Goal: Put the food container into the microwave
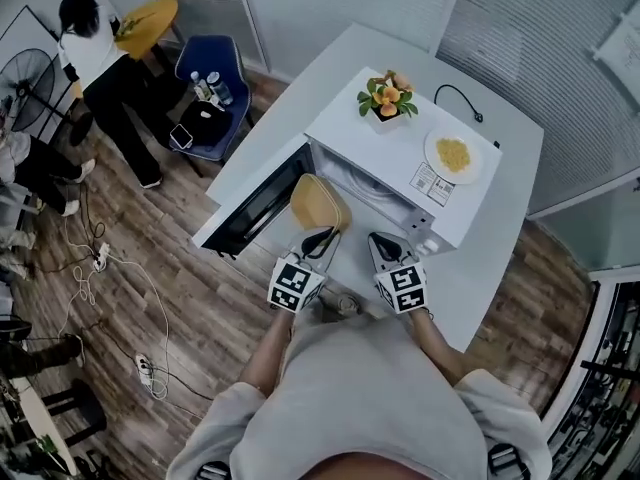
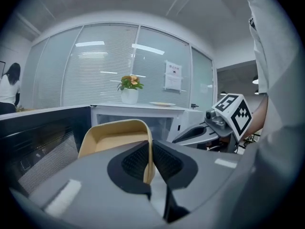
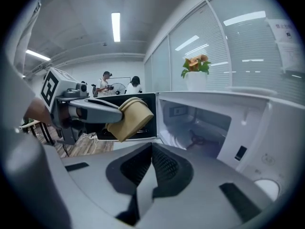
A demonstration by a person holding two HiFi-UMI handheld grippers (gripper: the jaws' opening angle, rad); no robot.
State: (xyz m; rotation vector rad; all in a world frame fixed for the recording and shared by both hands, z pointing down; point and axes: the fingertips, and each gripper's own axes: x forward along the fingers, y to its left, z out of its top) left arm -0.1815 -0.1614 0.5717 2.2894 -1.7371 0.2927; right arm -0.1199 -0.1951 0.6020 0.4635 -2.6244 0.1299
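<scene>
A tan food container [image 1: 316, 204] hangs in front of the open white microwave [image 1: 385, 163], its rim pinched by my left gripper [image 1: 318, 236], which is shut on it. In the left gripper view the container [image 2: 112, 137] rises just past the jaws, its wall clamped between them. My right gripper [image 1: 385, 245] is beside it to the right, shut and holding nothing. The right gripper view shows the container [image 3: 132, 117] held by the left gripper at left, and the empty microwave cavity [image 3: 198, 128] straight ahead.
The microwave door [image 1: 256, 205] is swung open to the left. On top of the microwave stand a flower pot [image 1: 385, 99] and a plate of yellow food [image 1: 453, 155]. The microwave sits on a white table [image 1: 500, 228]. A person [image 1: 100, 63] and a blue chair [image 1: 208, 98] are at the far left.
</scene>
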